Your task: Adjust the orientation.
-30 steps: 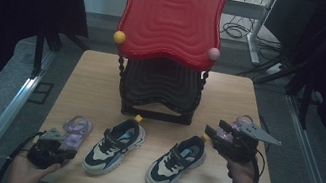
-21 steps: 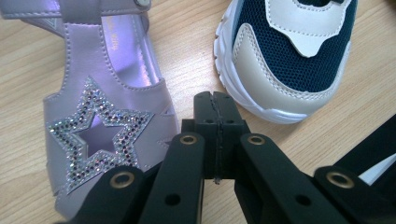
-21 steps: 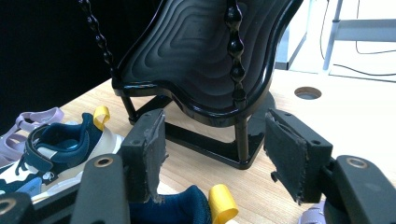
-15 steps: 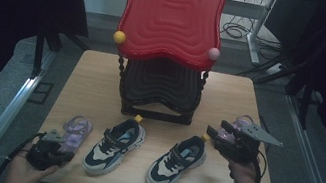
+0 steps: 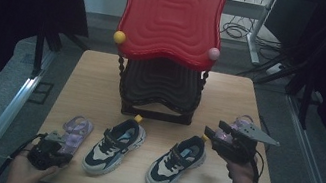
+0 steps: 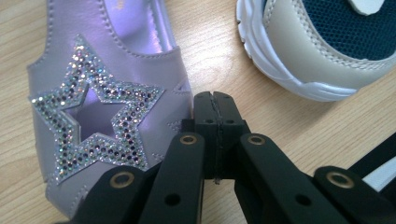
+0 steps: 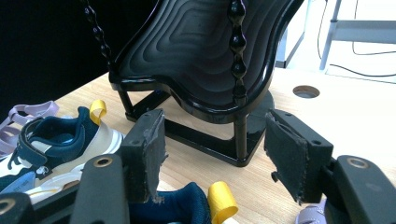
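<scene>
From the high view, a wooden counter (image 5: 103,76) carries a two-tier rack (image 5: 168,46), red tray on top and black tray below, standing toward the far edge. Along the near edge lie a purple sandal (image 5: 76,129) by the near left corner, then two navy and cream sneakers, one (image 5: 116,145) left of the middle and the other (image 5: 178,161) to its right. The left claw (image 5: 50,150) sits at the near left corner, at the near end of the purple sandal. The right claw (image 5: 216,136) hovers by the right edge, just beside the heel of the right-hand sneaker; a second sandal (image 5: 245,122) lies behind it.

In the left gripper view, the left claw (image 6: 215,100) is clenched, jaws pressed together with nothing between them. Its tip is just at the edge of the purple sandal (image 6: 102,88), beside the glittering star on the strap. A sneaker toe (image 6: 317,51) lies near on the bare wood.

In the right gripper view, the right claw (image 7: 215,158) is released, pads wide apart. Below and between them are the navy heel and yellow pull loop (image 7: 222,200) of a sneaker. The black tray (image 7: 196,51) stands ahead, and the other sneaker (image 7: 60,140) lies off to the left.
</scene>
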Action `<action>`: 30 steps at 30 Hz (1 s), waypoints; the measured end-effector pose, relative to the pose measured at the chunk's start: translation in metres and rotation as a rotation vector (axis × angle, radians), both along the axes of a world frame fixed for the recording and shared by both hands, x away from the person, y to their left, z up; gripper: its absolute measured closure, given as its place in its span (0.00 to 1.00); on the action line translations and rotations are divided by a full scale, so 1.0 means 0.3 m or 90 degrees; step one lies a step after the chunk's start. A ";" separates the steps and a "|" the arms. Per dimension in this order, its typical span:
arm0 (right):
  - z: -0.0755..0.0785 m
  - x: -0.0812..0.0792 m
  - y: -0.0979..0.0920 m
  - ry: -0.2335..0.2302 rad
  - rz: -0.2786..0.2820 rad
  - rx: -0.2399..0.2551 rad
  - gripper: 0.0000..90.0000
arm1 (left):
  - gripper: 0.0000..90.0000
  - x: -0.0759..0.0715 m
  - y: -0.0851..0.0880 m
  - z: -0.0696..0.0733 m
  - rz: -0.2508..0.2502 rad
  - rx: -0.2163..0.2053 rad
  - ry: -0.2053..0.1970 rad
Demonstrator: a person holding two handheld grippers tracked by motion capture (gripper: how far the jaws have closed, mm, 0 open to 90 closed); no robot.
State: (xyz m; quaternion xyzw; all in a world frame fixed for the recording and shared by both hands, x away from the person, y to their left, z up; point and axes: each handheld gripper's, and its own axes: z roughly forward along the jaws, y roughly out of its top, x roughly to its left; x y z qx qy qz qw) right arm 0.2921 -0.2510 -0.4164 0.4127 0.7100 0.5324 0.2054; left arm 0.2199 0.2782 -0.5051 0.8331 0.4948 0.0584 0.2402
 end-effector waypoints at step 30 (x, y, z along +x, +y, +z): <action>-0.029 -0.008 0.019 0.014 -0.001 -0.016 0.43 | 1.00 -0.001 0.080 -0.008 0.069 -0.034 -0.044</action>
